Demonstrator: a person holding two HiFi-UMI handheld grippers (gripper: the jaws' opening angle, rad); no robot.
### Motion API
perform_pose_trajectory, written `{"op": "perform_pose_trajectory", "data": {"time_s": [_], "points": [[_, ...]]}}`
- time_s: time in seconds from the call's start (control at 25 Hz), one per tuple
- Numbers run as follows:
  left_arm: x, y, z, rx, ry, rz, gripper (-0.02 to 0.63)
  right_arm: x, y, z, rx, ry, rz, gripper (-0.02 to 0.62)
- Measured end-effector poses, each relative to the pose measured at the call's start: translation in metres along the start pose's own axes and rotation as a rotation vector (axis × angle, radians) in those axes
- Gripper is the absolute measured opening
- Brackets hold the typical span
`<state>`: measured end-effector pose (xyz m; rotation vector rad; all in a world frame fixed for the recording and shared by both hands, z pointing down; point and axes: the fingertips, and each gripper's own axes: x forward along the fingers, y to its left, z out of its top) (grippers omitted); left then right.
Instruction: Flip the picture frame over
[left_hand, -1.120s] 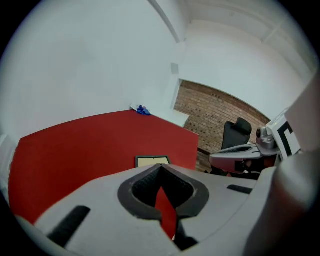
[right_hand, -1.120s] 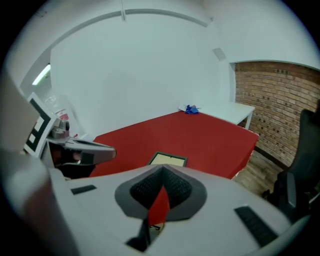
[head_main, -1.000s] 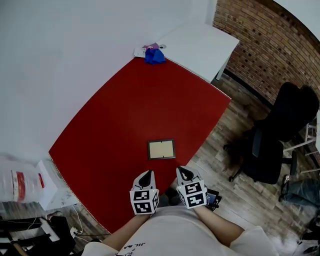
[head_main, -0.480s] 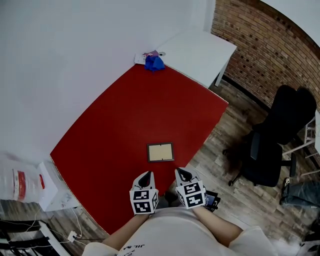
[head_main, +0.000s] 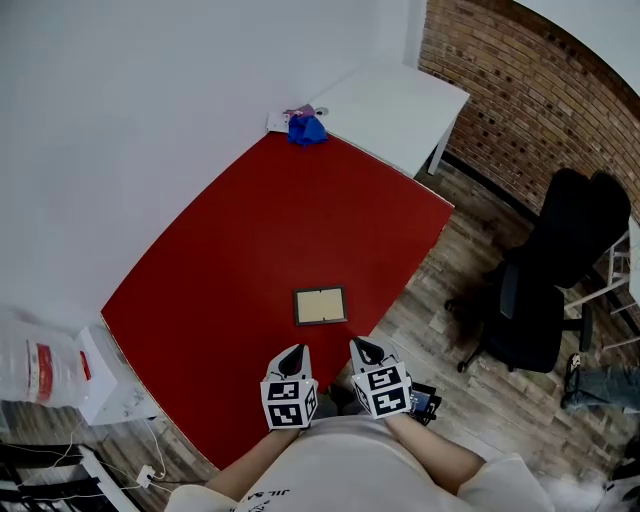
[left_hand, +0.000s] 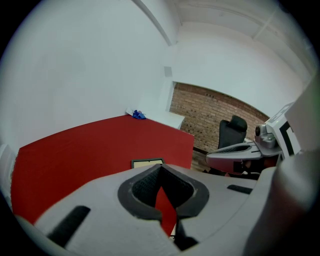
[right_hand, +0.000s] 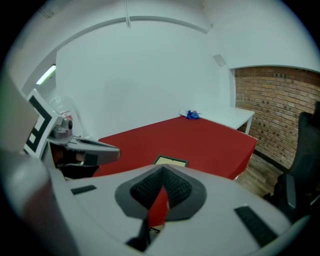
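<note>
The picture frame (head_main: 321, 306) lies flat on the red table (head_main: 260, 230) near its front edge, its dark border around a tan panel. Both grippers hover side by side just short of it, over the table's near edge. My left gripper (head_main: 293, 353) is shut with nothing in it; the frame (left_hand: 147, 163) shows just beyond its tips (left_hand: 160, 169). My right gripper (head_main: 362, 346) is also shut and empty, with the frame (right_hand: 171, 161) ahead of its tips (right_hand: 162, 171). Neither gripper touches the frame.
A blue crumpled thing (head_main: 307, 128) lies at the table's far corner, beside a white table (head_main: 400, 100). A black office chair (head_main: 560, 270) stands on the wooden floor to the right. A brick wall (head_main: 520, 90) rises behind it. A plastic bag (head_main: 40, 365) sits at the left.
Nothing on the table has moved and both grippers keep their places; only the head view has drifted a little.
</note>
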<state>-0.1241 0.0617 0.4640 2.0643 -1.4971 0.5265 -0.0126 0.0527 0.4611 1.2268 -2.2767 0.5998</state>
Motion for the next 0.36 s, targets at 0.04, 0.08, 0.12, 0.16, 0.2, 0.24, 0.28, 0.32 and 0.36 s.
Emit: {"op": "perform_pose_trajectory", "data": {"time_s": [0.04, 0.08, 0.12, 0.16, 0.2, 0.24, 0.28, 0.32, 0.36], "points": [[-0.0007, -0.0005, -0.0002, 0.001, 0.0, -0.001, 0.005, -0.0006, 0.0005, -0.0006, 0.001, 0.0, 0.0, 0.003], [-0.0013, -0.0011, -0.0007, 0.001, 0.0, -0.002, 0.005, -0.0011, 0.0012, -0.0012, 0.001, 0.0, 0.001, 0.003], [-0.0019, -0.0016, -0.0014, 0.001, 0.0, -0.003, 0.005, -0.0015, 0.0021, -0.002, 0.001, 0.0, 0.003, 0.004], [-0.0025, -0.0021, -0.0022, 0.0, 0.001, -0.004, 0.005, -0.0017, 0.003, -0.0029, 0.0, 0.001, 0.004, 0.005], [-0.0031, -0.0022, -0.003, -0.001, 0.001, -0.004, 0.005, -0.0019, 0.0039, -0.0037, -0.001, 0.002, 0.006, 0.003], [-0.0037, -0.0022, -0.0036, -0.001, 0.002, -0.004, 0.005, -0.0021, 0.0047, -0.0042, -0.002, 0.002, 0.007, 0.003], [-0.0042, -0.002, -0.0041, -0.001, 0.003, -0.003, 0.006, -0.0022, 0.0054, -0.0045, -0.003, 0.003, 0.008, 0.003], [-0.0046, -0.0018, -0.0046, -0.001, 0.003, -0.003, 0.006, -0.0023, 0.006, -0.0047, -0.004, 0.003, 0.008, 0.005], [-0.005, -0.0015, -0.005, -0.002, 0.004, -0.003, 0.006, -0.0024, 0.0066, -0.005, -0.004, 0.003, 0.009, 0.004]]}}
